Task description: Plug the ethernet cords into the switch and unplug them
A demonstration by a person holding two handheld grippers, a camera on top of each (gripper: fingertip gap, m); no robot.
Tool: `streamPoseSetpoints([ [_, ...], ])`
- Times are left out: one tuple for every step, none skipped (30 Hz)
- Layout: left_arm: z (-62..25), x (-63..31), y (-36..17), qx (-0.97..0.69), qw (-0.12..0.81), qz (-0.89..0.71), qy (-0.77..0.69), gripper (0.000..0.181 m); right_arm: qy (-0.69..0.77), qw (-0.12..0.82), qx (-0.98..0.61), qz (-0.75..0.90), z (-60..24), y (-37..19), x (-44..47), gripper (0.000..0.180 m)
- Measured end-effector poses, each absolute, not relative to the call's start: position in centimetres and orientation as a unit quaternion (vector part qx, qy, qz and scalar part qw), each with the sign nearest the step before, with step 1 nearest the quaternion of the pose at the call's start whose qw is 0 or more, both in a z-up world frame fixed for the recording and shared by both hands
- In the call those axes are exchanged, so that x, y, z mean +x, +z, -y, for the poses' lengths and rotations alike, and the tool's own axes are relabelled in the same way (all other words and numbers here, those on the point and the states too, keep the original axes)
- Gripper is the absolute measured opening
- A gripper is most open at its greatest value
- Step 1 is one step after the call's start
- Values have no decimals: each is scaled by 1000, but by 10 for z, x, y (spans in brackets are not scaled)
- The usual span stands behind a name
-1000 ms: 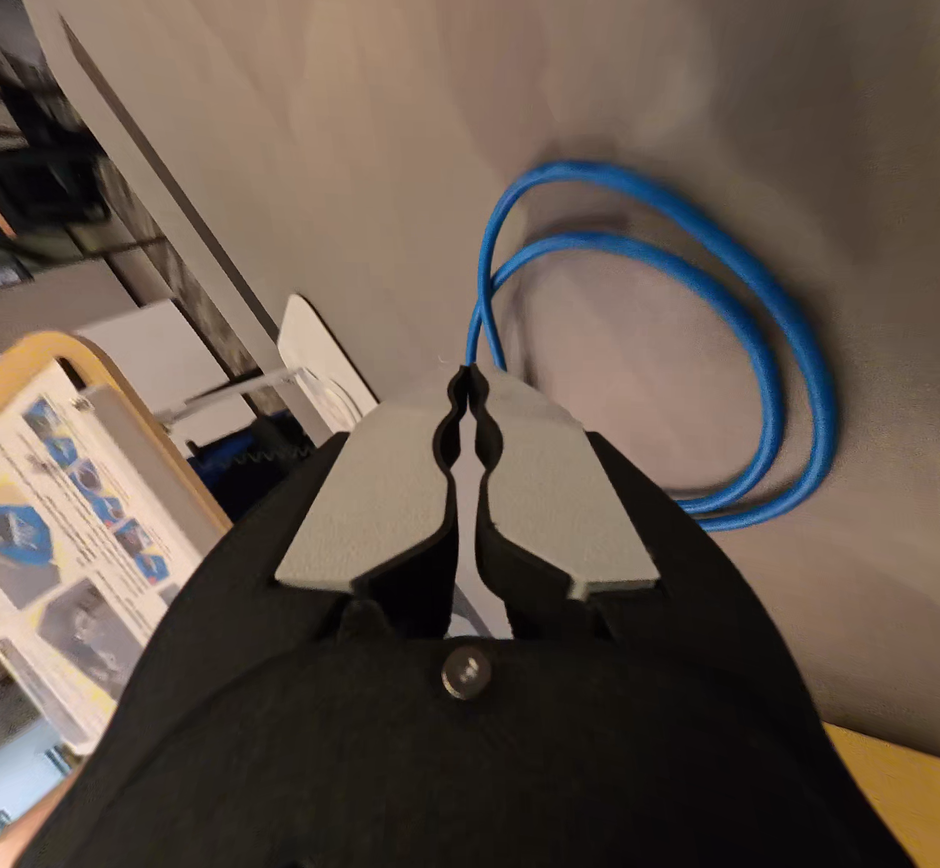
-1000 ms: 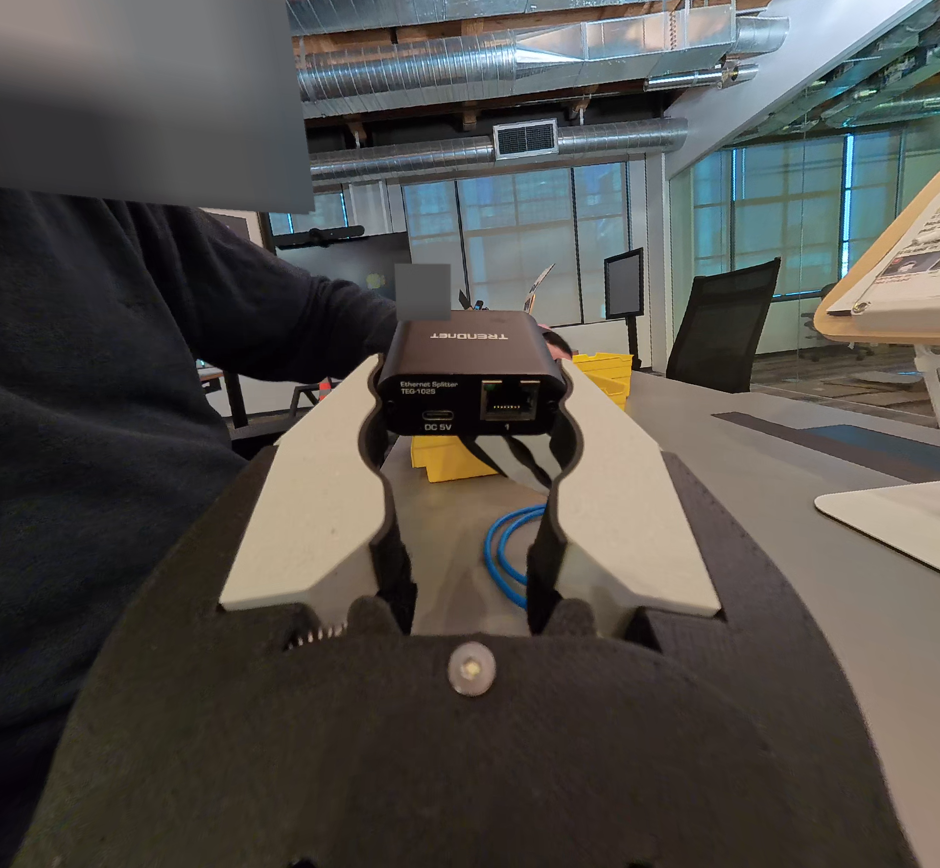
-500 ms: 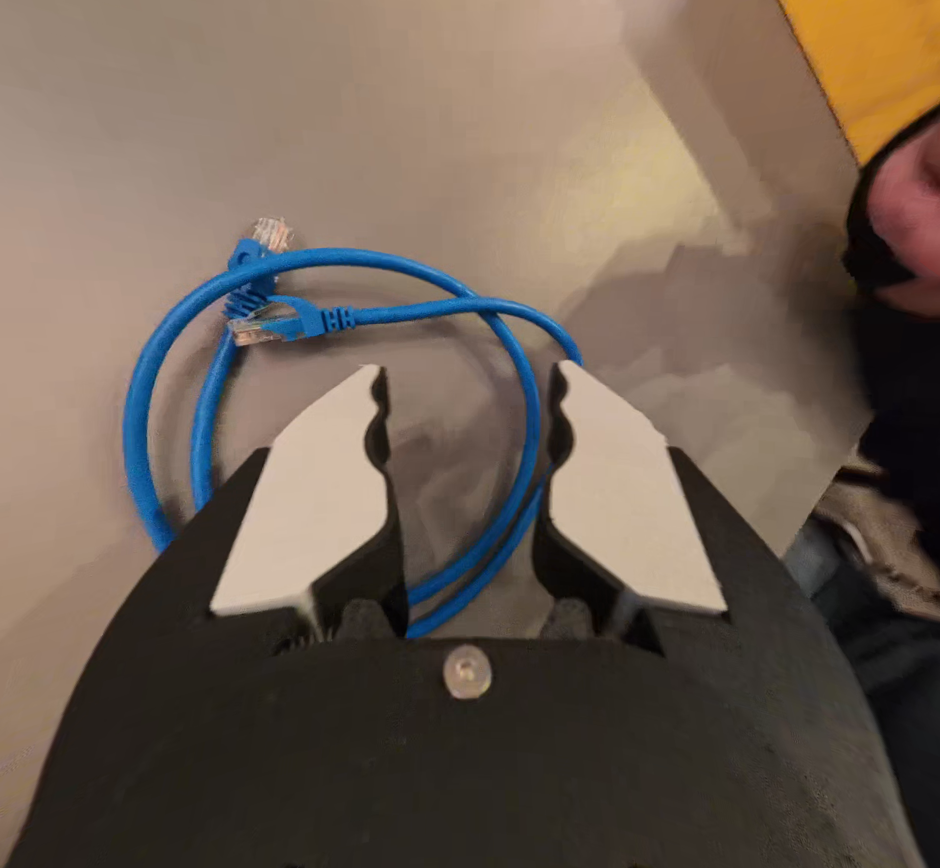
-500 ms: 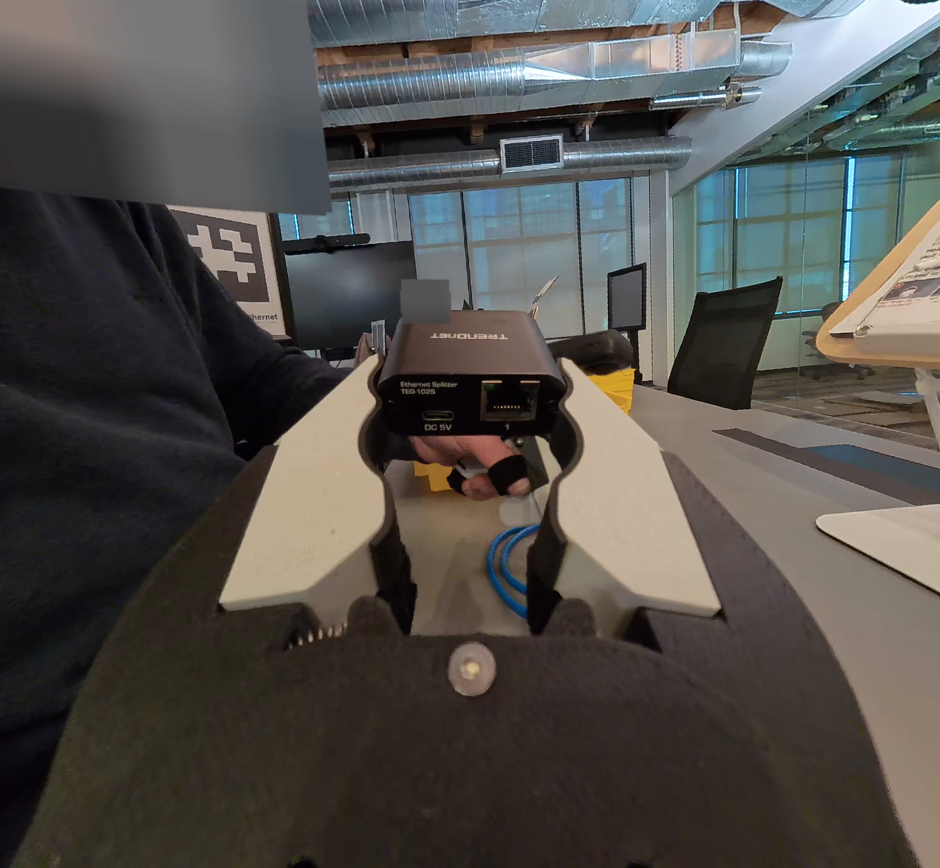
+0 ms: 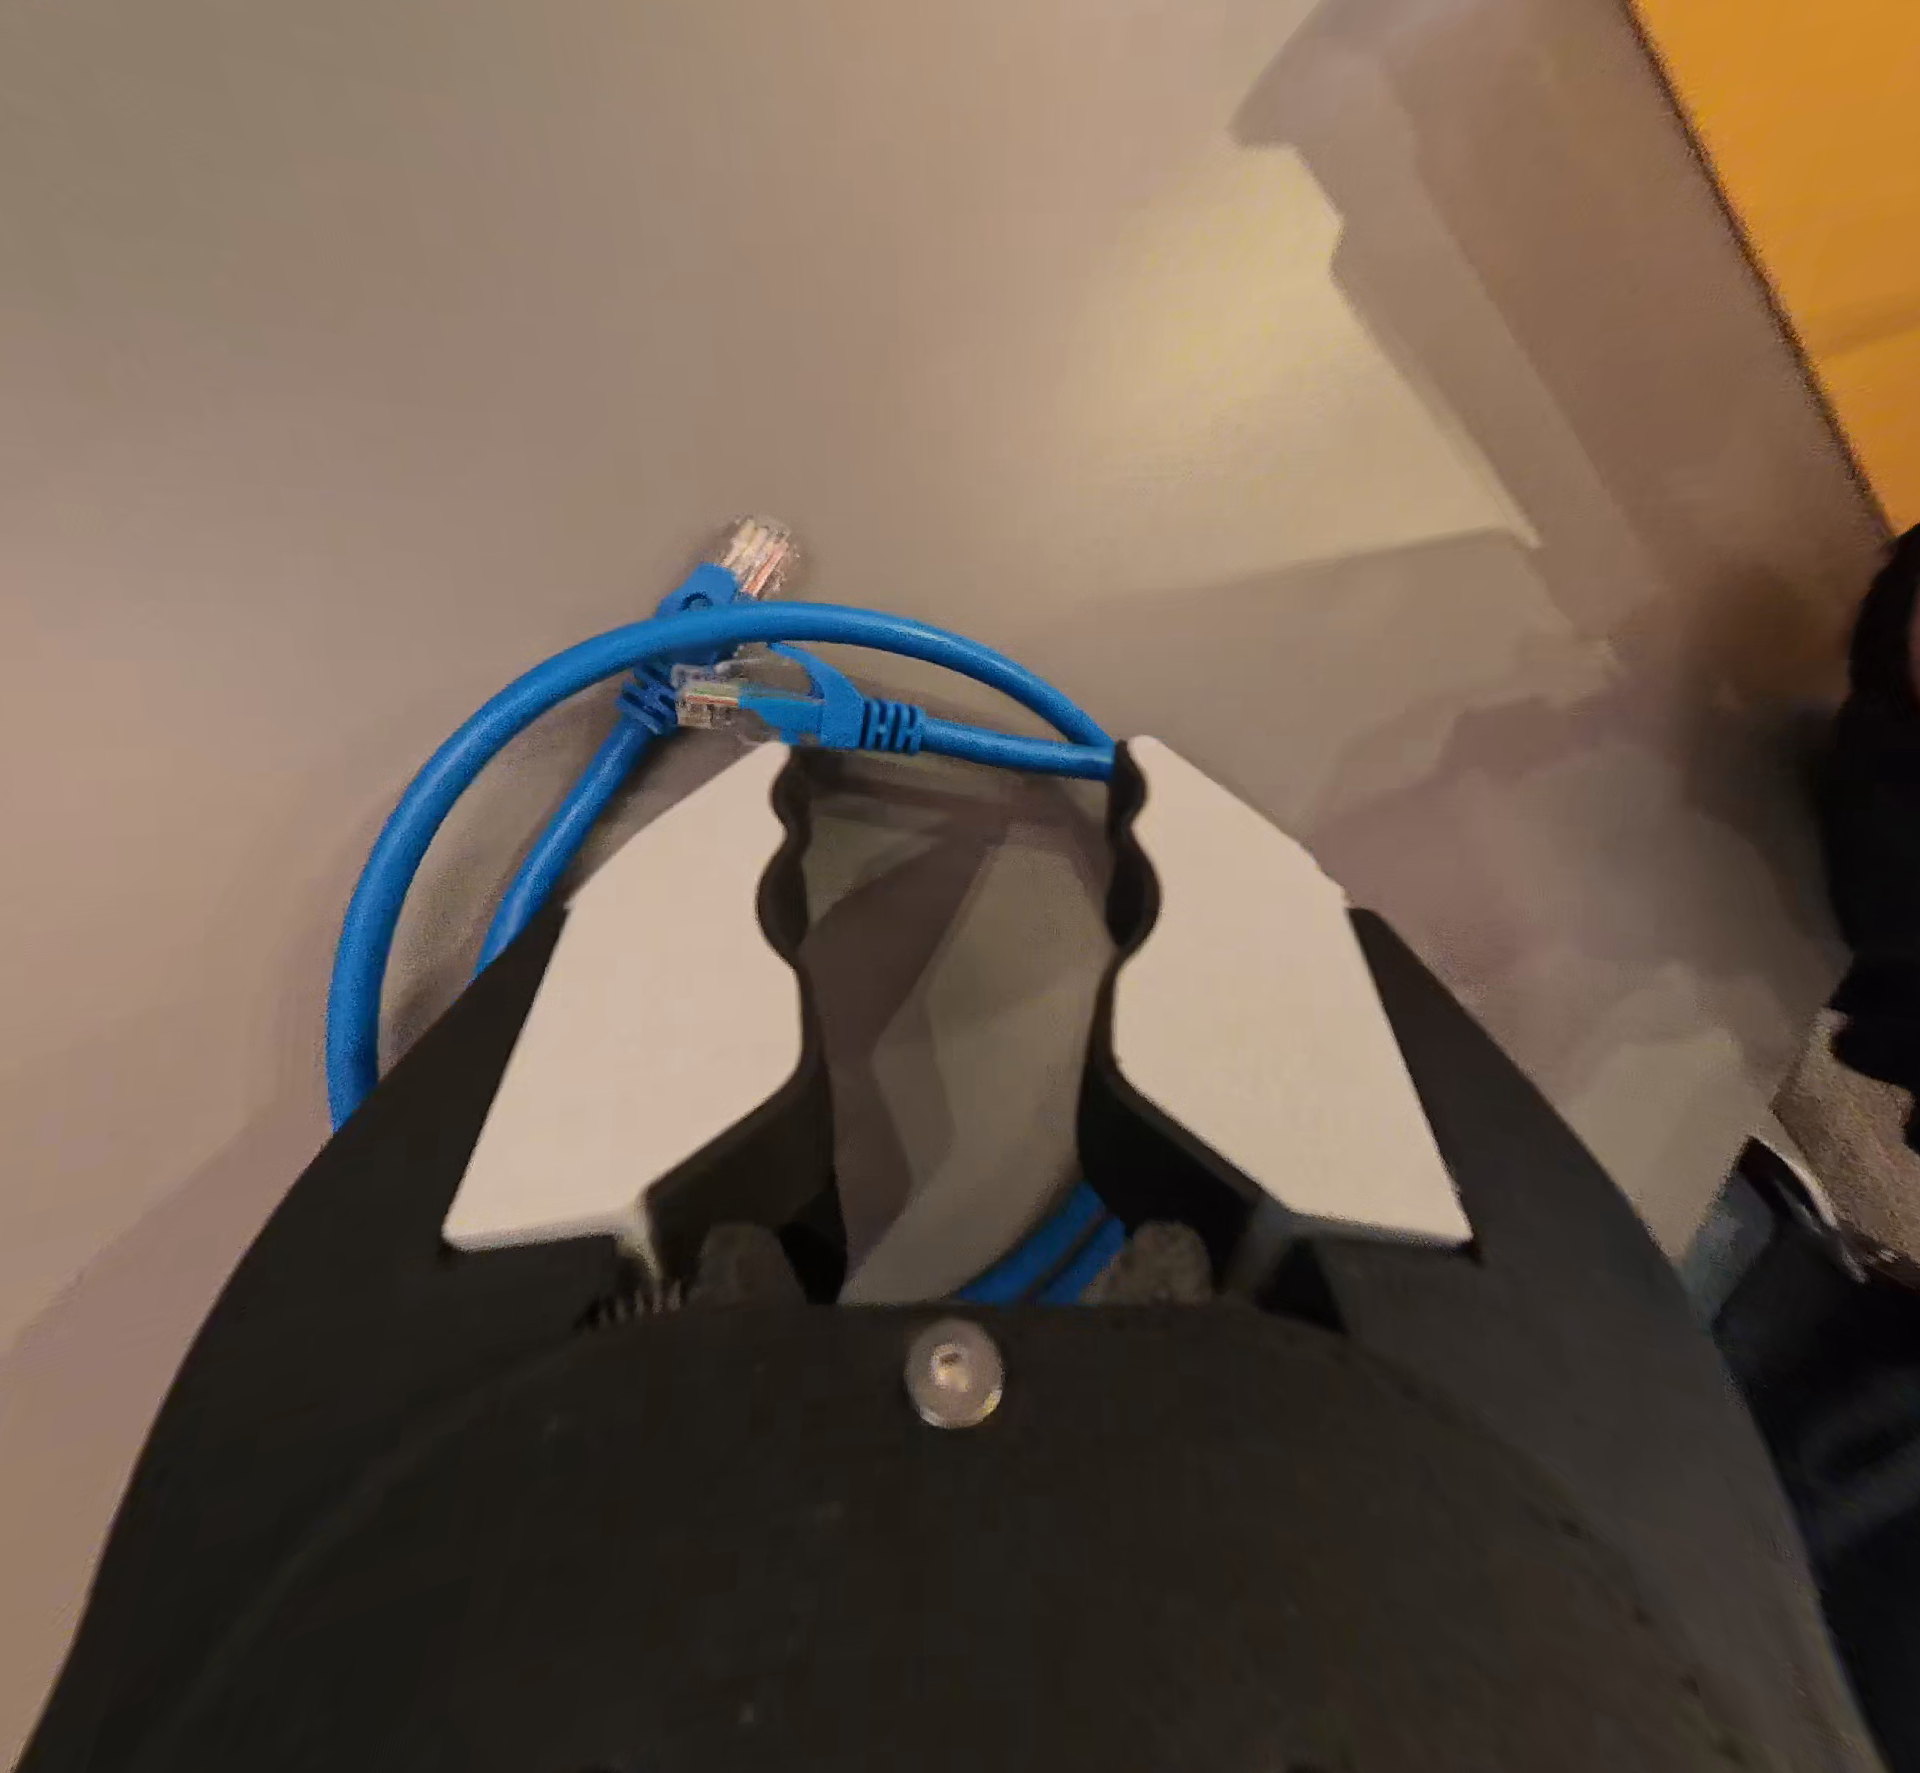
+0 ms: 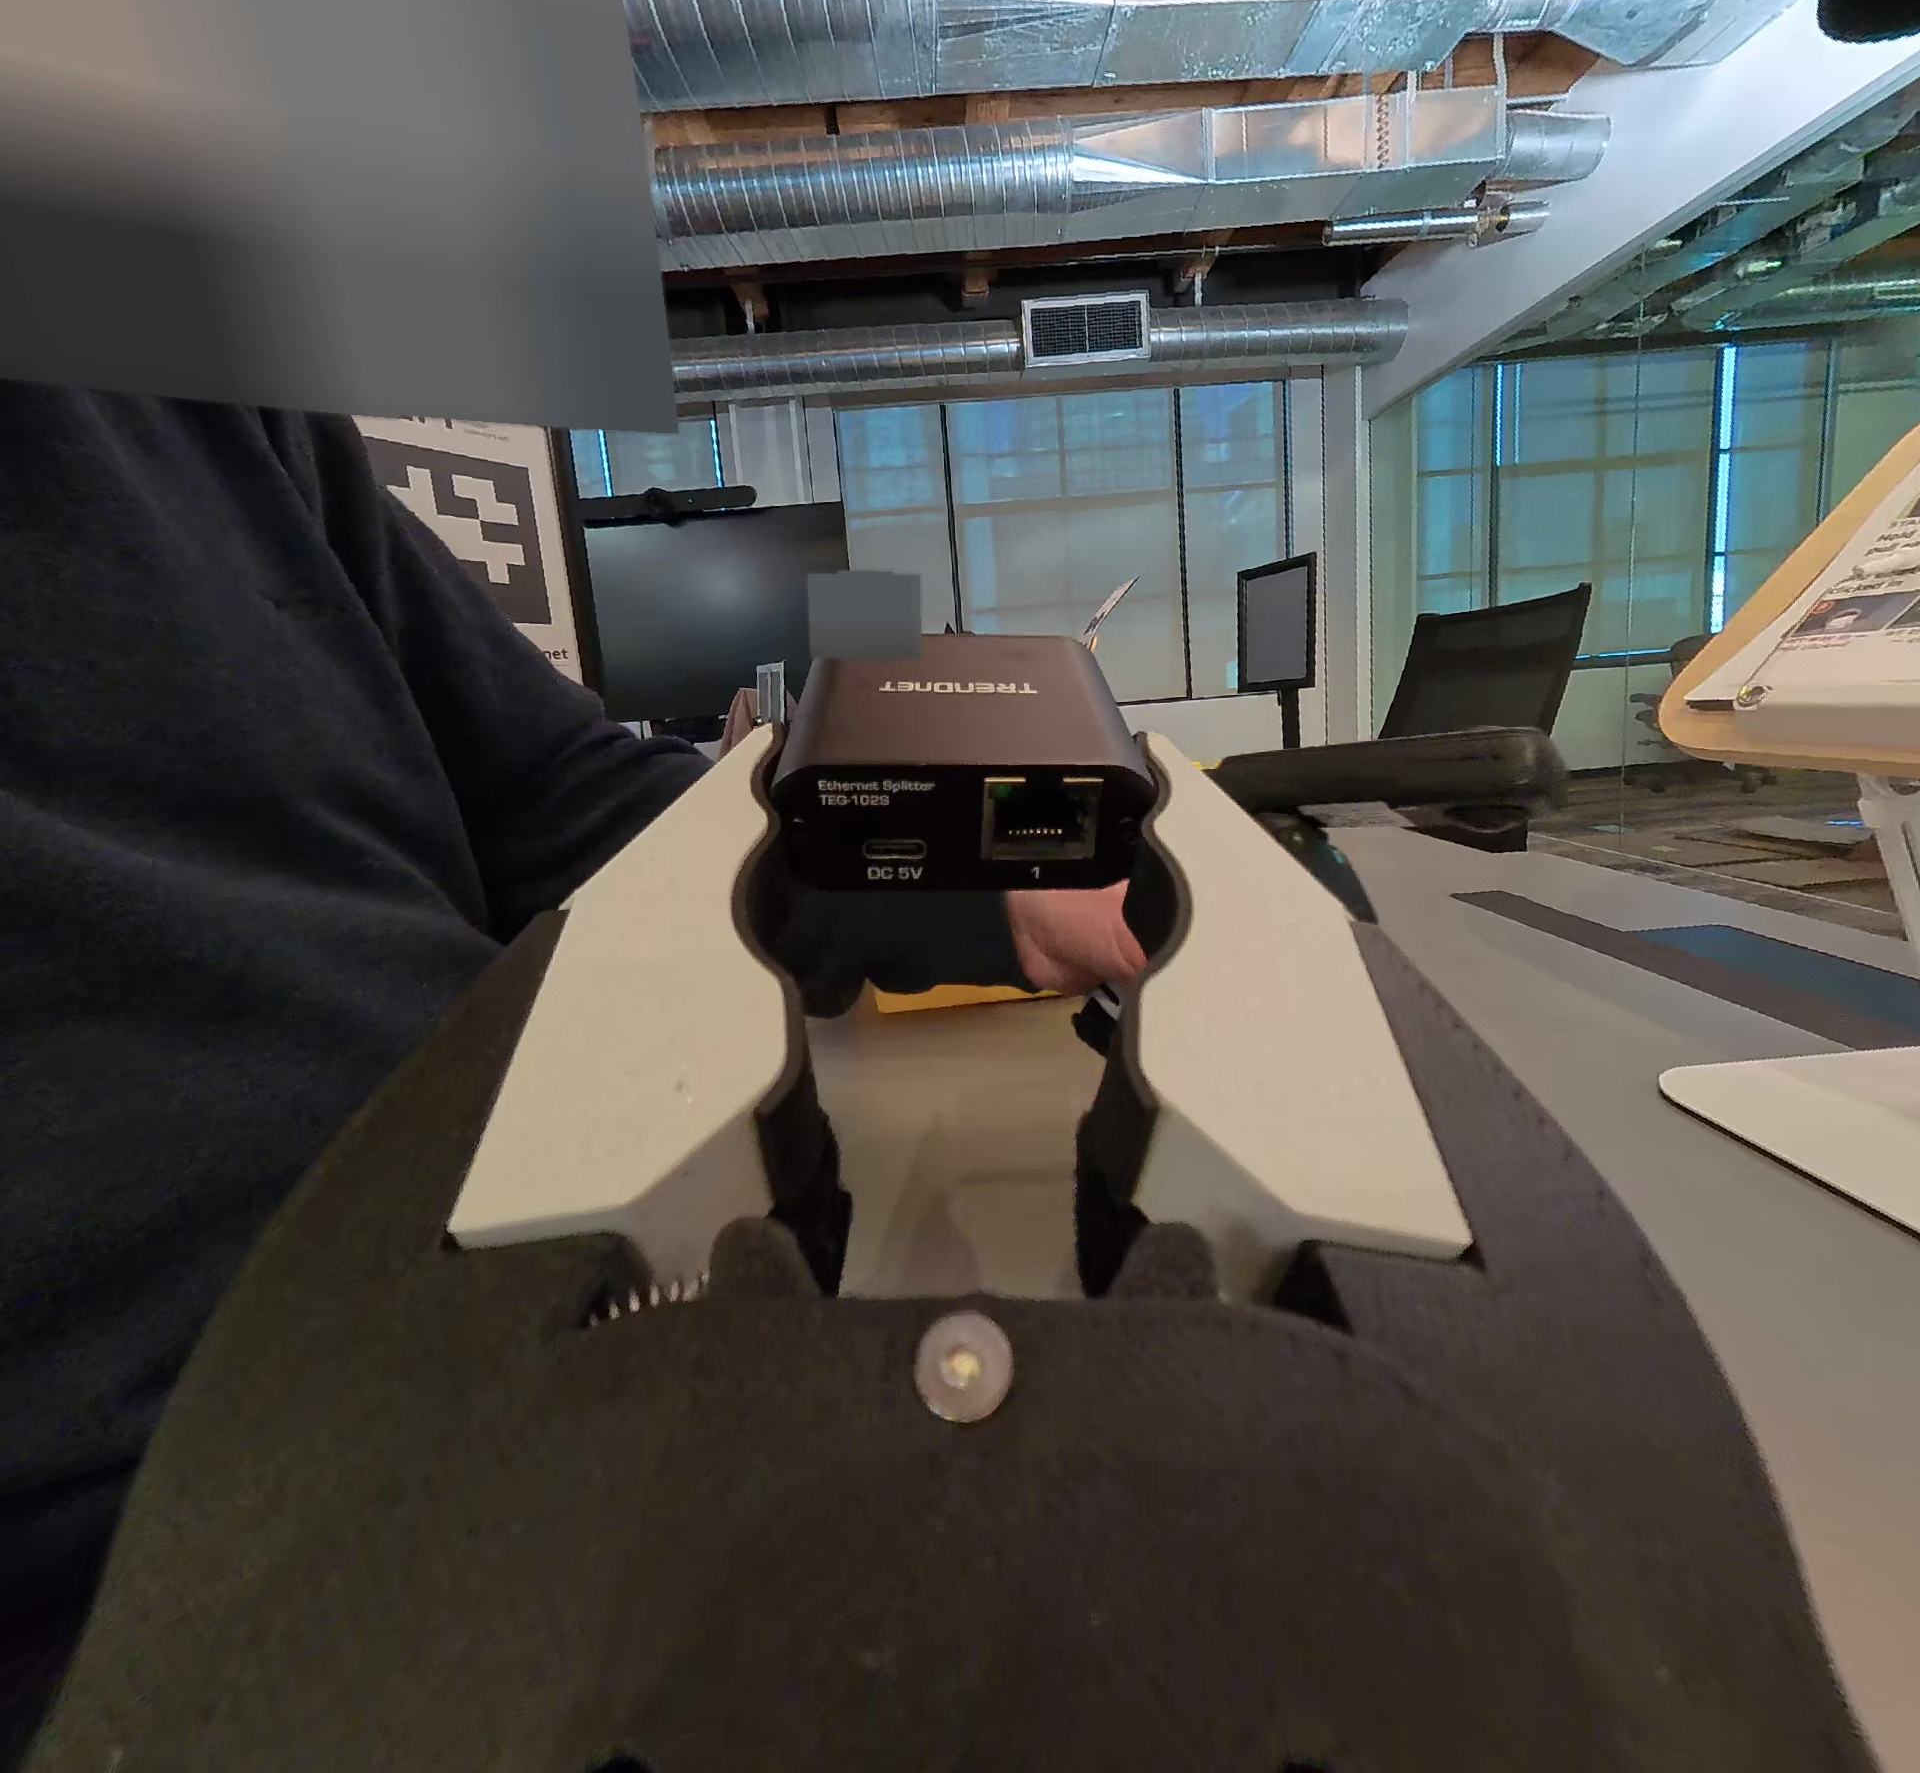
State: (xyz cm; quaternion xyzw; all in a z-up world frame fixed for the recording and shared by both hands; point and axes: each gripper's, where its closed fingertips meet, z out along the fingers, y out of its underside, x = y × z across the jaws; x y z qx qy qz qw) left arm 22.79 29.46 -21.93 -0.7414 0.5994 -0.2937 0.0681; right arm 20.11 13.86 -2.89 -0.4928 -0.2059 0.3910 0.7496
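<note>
Desk (image 5: 520, 217): grey and bare-looking, carrying the blue cord.
Switch (image 6: 961, 767): a small black box, rigid and probably light, was clamped by its sides in the right tool (image 6: 961, 793) and held above the desk, one port facing the camera.
Cord (image 5: 436, 809): thin, limp and coiled on the desk; it would likely flop if taken mid-length.
Left tool (image 5: 951, 762): jaws stood wide, empty, just above the coil.
Plug (image 5: 774, 705): clear and brittle-looking; the ribbed boot behind it looked the best hold.
</note>
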Motion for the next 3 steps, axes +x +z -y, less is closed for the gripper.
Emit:
streamPoseSetpoints([
  [-292,234,-217,-739,61,-601,-300,62,391,750,-492,206,-138,-29,201,63],
  [-291,240,-214,-738,59,-598,-307,67,391,750,-492,206,-138,-28,201,63],
  [-290,247,-213,-739,59,-594,-311,68,391,750,-492,206,-138,-28,201,63],
])
